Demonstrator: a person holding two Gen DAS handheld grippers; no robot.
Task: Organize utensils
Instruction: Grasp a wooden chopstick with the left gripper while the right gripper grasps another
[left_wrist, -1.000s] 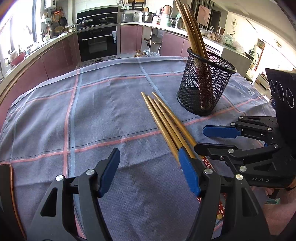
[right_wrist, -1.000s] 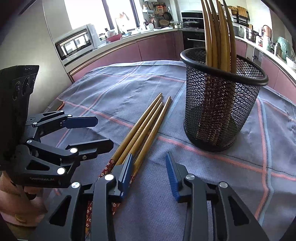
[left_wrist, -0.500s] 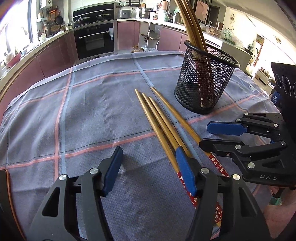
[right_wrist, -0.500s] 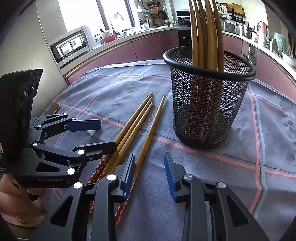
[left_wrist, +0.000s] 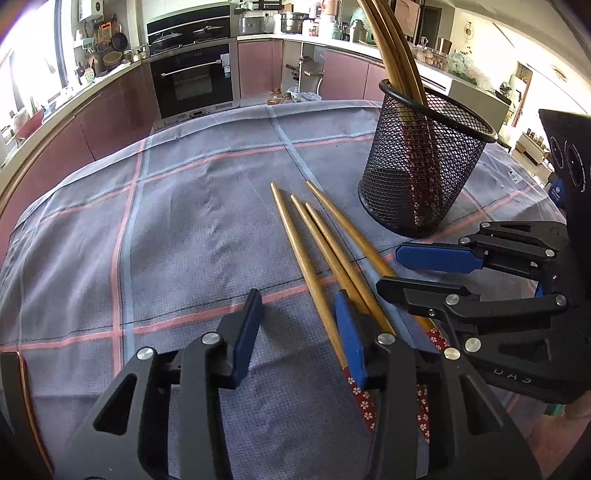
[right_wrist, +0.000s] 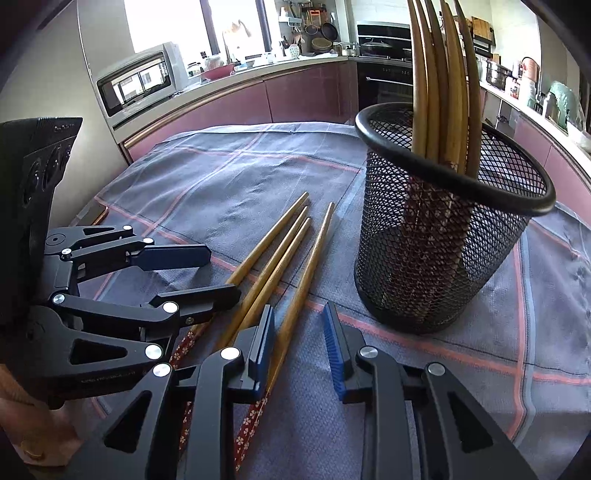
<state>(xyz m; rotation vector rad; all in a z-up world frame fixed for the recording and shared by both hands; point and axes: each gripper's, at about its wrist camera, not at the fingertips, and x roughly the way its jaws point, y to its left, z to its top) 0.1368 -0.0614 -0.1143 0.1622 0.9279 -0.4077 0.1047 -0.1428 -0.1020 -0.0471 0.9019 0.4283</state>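
Both hand-held grippers are closing on the four loose chopsticks (left_wrist: 325, 254) since a second ago — left hand-held gripper (left_wrist: 299, 332) around the outermost, right hand-held gripper (right_wrist: 299, 336) around the one nearest the mesh holder (right_wrist: 443, 229) — neither yet clamped, so pickup looks imminent

Clothed table (left_wrist: 192, 221): chopsticks (left_wrist: 314, 240), mesh holder (left_wrist: 424, 177).

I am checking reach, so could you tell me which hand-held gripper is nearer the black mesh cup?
Right. The right hand-held gripper sits just before the black mesh cup; the left hand-held gripper lies beyond the loose chopsticks.

Bright window daylight, blown-out glare at left, sharp focus, strong fisheye-bent edges.
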